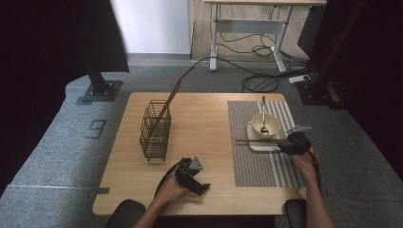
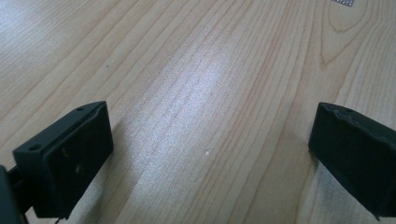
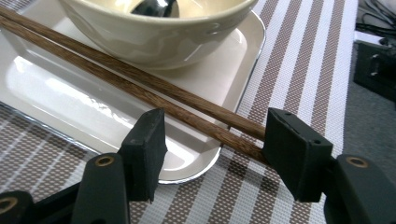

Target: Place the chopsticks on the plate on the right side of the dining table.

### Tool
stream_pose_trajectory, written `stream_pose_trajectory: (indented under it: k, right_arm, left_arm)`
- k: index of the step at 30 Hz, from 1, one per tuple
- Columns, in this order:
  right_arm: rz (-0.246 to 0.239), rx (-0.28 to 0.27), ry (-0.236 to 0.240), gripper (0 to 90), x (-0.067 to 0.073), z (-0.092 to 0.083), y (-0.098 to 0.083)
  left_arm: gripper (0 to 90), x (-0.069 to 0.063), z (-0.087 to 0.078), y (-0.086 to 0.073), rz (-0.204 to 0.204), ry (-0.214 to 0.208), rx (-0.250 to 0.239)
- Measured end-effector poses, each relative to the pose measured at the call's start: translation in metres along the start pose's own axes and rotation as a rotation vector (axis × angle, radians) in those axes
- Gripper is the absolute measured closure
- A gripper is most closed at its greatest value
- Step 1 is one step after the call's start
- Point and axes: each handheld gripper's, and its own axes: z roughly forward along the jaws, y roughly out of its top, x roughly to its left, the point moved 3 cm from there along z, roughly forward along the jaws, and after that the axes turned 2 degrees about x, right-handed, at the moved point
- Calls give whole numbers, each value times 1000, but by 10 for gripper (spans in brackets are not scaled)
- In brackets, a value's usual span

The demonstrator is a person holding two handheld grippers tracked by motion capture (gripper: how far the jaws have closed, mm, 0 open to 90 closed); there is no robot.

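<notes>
Two dark wooden chopsticks [image 1: 259, 140] [image 3: 140, 79] lie side by side across a white rectangular plate [image 1: 259, 146] [image 3: 70, 93], in front of a cream bowl [image 1: 265, 124] [image 3: 154, 32] with a dark spoon [image 1: 263, 116] [image 3: 154, 7] in it. My right gripper [image 1: 287, 142] [image 3: 215, 144] is open at the chopsticks' right ends; they pass between its jaws and reach the right one. My left gripper [image 1: 198, 186] [image 2: 210, 149] stands open over bare wood near the table's front edge, with nothing between its jaws.
The plate sits on a brown-and-white striped placemat [image 1: 256, 166] [image 3: 289, 70] on the right half of the wooden table [image 1: 204, 118] [image 2: 196, 93]. A black wire basket [image 1: 156, 130] stands at the left with a long wooden stick [image 1: 168, 102] leaning out of it.
</notes>
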Motion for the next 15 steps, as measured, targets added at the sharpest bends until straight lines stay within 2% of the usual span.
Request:
stream_pose_trajectory:
  k: [6, 13, 15]
  right_arm:
    - [22, -9, 70, 290, 4, -3, -1]
    - [-4, -29, 163, 148, 23, -2, 2]
    - [-19, -30, 180, 133, 29, -1, 3]
  left_arm:
    - [0, 0, 0, 0, 0, 0, 0]
    - [0, 0, 0, 0, 0, 0, 0]
    - [0, 0, 0, 0, 0, -1, 0]
